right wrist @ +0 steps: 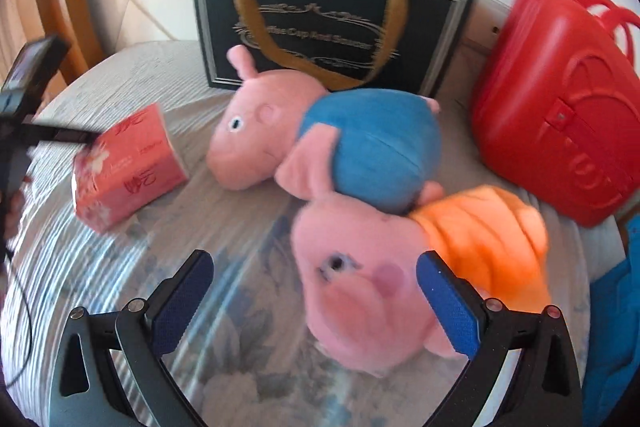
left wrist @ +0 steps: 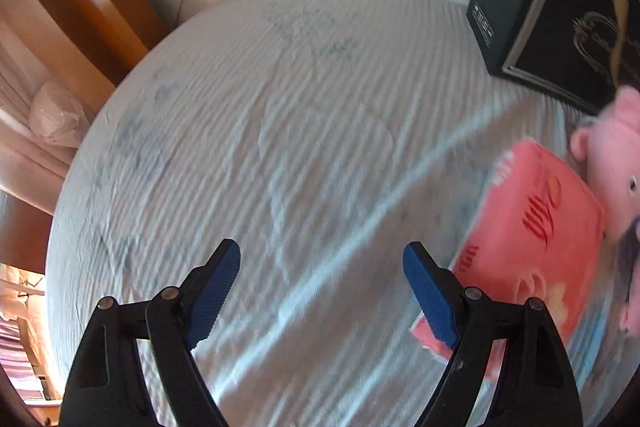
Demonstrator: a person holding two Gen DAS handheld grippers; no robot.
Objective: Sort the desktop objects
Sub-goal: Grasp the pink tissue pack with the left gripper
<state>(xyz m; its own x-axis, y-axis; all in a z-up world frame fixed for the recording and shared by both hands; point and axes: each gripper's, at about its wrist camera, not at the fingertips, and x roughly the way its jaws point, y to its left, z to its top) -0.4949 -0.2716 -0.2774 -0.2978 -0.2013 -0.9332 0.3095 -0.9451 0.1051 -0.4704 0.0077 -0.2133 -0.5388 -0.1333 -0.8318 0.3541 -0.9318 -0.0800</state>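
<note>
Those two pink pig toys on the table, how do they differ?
The pig in blue lies farther back, by the black gift bag; the pig in orange lies nearer, partly between the right tongs. One wears blue, the other orange. Both are pink plush, lying on their sides and touching.

Bright daylight, motion blur smearing both views, fisheye bending and dark corners.

cloth (left wrist: 280, 131) bare left; plush pigs (right wrist: 320, 139) crowd the right.
</note>
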